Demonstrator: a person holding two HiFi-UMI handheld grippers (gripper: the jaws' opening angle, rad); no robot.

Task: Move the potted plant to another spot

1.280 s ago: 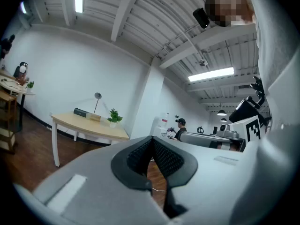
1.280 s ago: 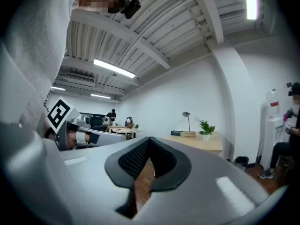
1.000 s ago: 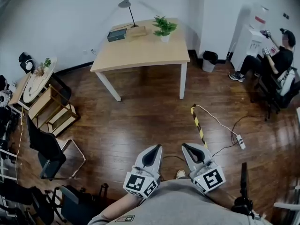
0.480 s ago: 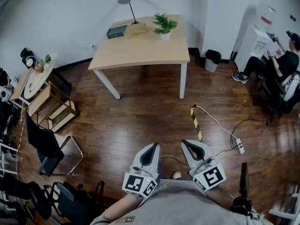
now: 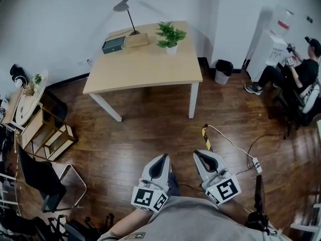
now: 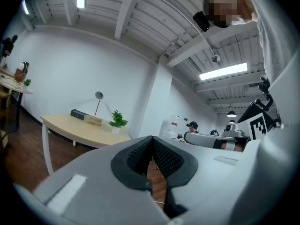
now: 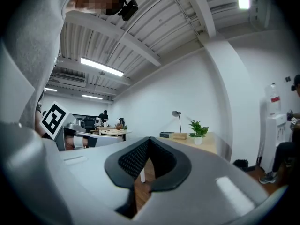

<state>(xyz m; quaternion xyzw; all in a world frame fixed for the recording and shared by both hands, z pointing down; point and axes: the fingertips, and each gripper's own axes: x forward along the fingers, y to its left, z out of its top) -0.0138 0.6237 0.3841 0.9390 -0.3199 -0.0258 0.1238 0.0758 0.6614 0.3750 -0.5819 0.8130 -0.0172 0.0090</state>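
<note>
Clenched shut, tip to tip, with nothing between: left gripper point(image 5: 161, 160) and right gripper point(image 5: 201, 158), held level side by side over dark wooden floor point(image 5: 150, 134). Well ahead, apart from both, pale table point(image 5: 145, 69); upright near its far right corner, potted plant point(image 5: 170, 35) in a white pot, near a wooden box point(image 5: 136, 40), desk lamp point(image 5: 120, 5) and, further left, dark case point(image 5: 113, 44). Off right, seated person point(image 5: 296, 72).

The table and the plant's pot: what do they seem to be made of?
The table looks like light wood or a wood-look laminate, matte, with a pale even top; its legs are white, perhaps painted metal. The pot is white and smooth, maybe ceramic or plastic.
</note>
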